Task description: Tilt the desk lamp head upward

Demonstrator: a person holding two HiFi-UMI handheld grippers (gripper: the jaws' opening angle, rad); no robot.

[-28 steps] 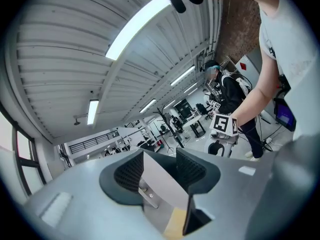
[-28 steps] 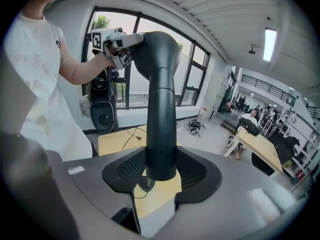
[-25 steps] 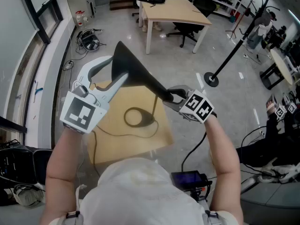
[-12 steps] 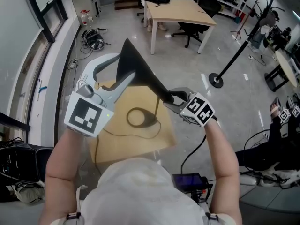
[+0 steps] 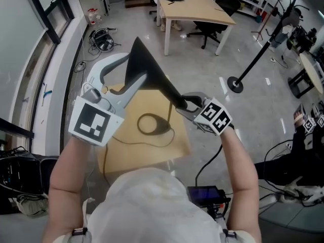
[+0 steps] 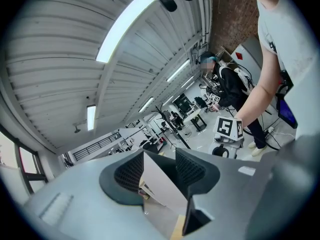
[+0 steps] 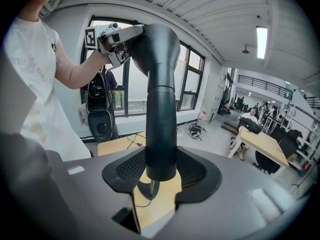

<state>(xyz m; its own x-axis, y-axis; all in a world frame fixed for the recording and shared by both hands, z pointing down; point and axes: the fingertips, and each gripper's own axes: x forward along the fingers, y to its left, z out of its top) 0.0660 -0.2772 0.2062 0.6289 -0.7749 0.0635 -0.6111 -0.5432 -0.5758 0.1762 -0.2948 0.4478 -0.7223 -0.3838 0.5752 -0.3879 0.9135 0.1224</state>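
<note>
- L gripper (image 6: 160,171): jaws clamped on lamp head (image 5: 147,70) rim.
- R gripper (image 7: 160,173): jaws clamped on lamp neck (image 7: 160,109), bracing.
- Step: tilt, prob. part done. Next: L raises rim, R holds neck firm.

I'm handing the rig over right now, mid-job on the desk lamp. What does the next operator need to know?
Left gripper: jaws shut on the rim of the lamp head.
Right gripper: jaws shut on the lamp neck, bracing it.
Lamp base sits on the small wooden table.
Done: both grips are made.
Left: swing the head upward to the wanted angle, which cannot be judged as reached from here, then release both.
</note>
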